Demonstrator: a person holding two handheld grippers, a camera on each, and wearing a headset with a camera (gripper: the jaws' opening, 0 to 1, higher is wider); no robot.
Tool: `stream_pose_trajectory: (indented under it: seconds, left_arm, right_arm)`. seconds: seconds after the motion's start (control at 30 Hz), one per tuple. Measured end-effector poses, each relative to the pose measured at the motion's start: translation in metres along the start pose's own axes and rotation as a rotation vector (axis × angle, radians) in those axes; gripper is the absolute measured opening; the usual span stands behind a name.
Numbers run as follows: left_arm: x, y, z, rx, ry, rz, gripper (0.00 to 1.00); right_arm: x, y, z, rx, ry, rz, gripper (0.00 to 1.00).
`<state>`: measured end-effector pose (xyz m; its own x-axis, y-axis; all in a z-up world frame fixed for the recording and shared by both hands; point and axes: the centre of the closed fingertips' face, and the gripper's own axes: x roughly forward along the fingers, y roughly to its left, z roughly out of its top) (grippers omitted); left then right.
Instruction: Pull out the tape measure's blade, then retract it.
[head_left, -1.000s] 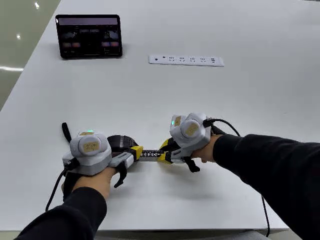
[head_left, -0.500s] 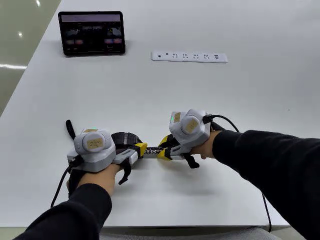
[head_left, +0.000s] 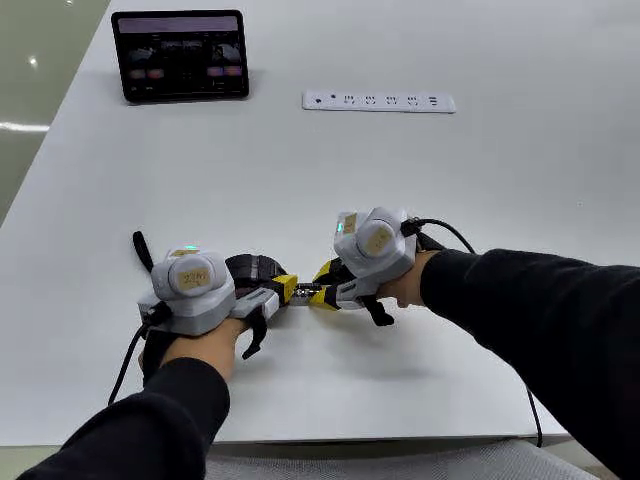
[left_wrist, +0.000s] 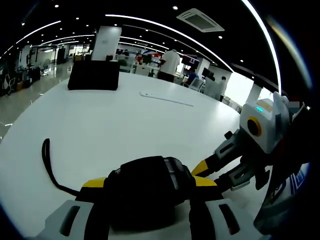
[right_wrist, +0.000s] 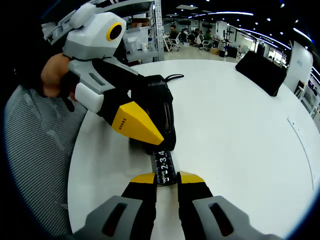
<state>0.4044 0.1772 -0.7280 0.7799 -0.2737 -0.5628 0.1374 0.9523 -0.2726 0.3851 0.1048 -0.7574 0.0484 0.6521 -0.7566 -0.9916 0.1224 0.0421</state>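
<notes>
**Blade barely out, both tongs gripping**

Left tongs (left_wrist: 150, 182) clamped on the black tape measure case (right_wrist: 161, 100), which rests on the white surface (head_left: 400, 200). Right tongs (right_wrist: 166, 179) pinched on the blade (right_wrist: 163, 165) tip, near the case. Short stretch out: start of pull or end of retract, can't tell which. Next move: right tongs travel straight along the blade line, case held steady. Blade reads 1 2 3 4.

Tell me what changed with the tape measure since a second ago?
The right gripper moved toward the case, so the blade showing got shorter. The left gripper kept clamping the case, the right the blade's tip. The tablet and power strip stayed put.
</notes>
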Motion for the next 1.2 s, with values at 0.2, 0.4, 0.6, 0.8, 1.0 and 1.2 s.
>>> stream_pose_trajectory:
  seconds: [0.2,0.4,0.6,0.8,1.0,1.2]
  left_arm:
    - [0.0,0.0,0.0,0.0,0.004,-0.004,0.6]
    - [0.0,0.0,0.0,-0.002,0.009,-0.007,0.6]
    - [0.0,0.0,0.0,-0.007,0.008,-0.01,0.6]
    - [-0.001,0.0,0.0,-0.005,0.003,-0.014,0.6]
    - [-0.001,0.001,0.0,-0.006,0.005,-0.016,0.6]
    - [-0.001,0.001,0.0,-0.007,0.006,-0.017,0.6]
  right_arm:
    - [0.002,0.001,0.002,-0.002,-0.012,0.008,0.11]
    - [0.004,0.001,0.004,-0.006,-0.011,0.006,0.11]
    - [0.007,0.002,0.006,-0.001,-0.01,0.004,0.11]
    - [0.009,0.002,0.008,0.0,-0.017,0.002,0.11]
    - [0.012,0.002,0.009,-0.003,-0.015,0.004,0.11]
    - [0.015,0.001,0.011,-0.005,-0.015,0.005,0.11]
